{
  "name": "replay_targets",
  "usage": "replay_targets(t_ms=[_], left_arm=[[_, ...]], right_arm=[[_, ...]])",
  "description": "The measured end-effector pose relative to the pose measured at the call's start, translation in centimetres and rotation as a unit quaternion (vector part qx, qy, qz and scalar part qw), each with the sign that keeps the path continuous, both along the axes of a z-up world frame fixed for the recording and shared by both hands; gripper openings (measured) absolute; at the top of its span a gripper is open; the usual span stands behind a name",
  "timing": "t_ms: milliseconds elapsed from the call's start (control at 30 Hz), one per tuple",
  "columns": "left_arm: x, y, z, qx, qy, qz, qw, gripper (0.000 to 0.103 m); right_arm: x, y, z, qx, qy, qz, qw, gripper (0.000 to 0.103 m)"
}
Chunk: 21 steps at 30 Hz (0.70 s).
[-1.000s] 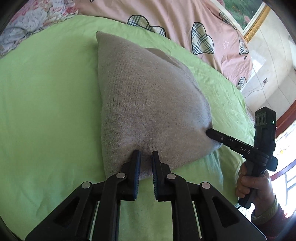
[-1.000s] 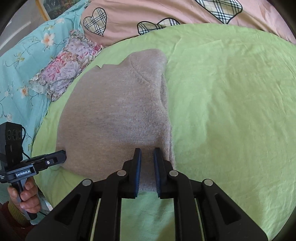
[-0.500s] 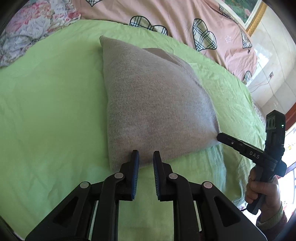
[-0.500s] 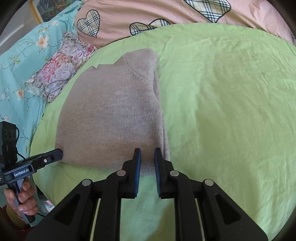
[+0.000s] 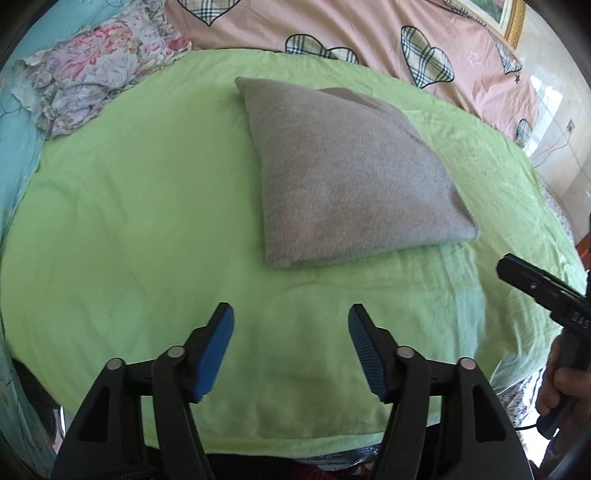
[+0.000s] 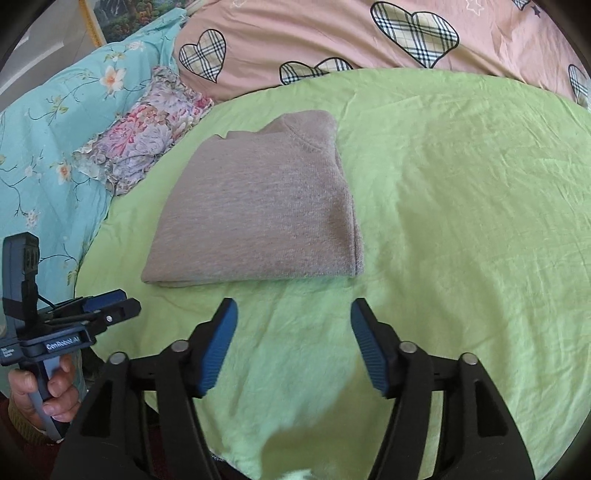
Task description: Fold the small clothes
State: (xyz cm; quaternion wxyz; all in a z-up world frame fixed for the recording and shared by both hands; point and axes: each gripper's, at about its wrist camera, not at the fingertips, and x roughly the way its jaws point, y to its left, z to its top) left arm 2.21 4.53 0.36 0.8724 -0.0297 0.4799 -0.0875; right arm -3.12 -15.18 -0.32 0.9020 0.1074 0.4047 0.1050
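Grey knit sweater [image 5: 343, 173] [image 6: 258, 206]: folded into a compact, roughly square bundle, neckline visible at far edge. Lies flat on green sheet [image 5: 129, 221] [image 6: 461, 221], edges aligned, untouched.

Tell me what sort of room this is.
Most likely a bedroom: the folded grey sweater lies on a bed's green sheet, with a pink heart-print quilt and a floral pillow behind it.

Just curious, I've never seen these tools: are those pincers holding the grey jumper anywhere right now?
No, nothing is held. The left gripper and right gripper are both open, short of the folded grey sweater on the green sheet.
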Motion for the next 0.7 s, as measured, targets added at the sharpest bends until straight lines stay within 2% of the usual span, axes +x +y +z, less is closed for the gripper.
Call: replay_targets(t_ms=[333, 500, 700], left_arm=[[-1.7, 0.6, -0.8, 0.02, 0.009, 0.028, 0.9994, 0.077], [-1.8, 0.7, -0.3, 0.03, -0.004, 0.034, 0.9989, 0.081], [-1.3, 0.8, 0.3, 0.046, -0.021, 0.036, 0.9981, 0.082]], right_arm=[[-1.8, 0.2, -0.9, 0.005, 0.001, 0.0, 1.0, 0.078], [-2.5, 0.6, -0.8, 0.005, -0.006, 0.002, 1.0, 0.084], [-2.1, 0.8, -0.3, -0.015, -0.012, -0.003, 1.0, 0.085]])
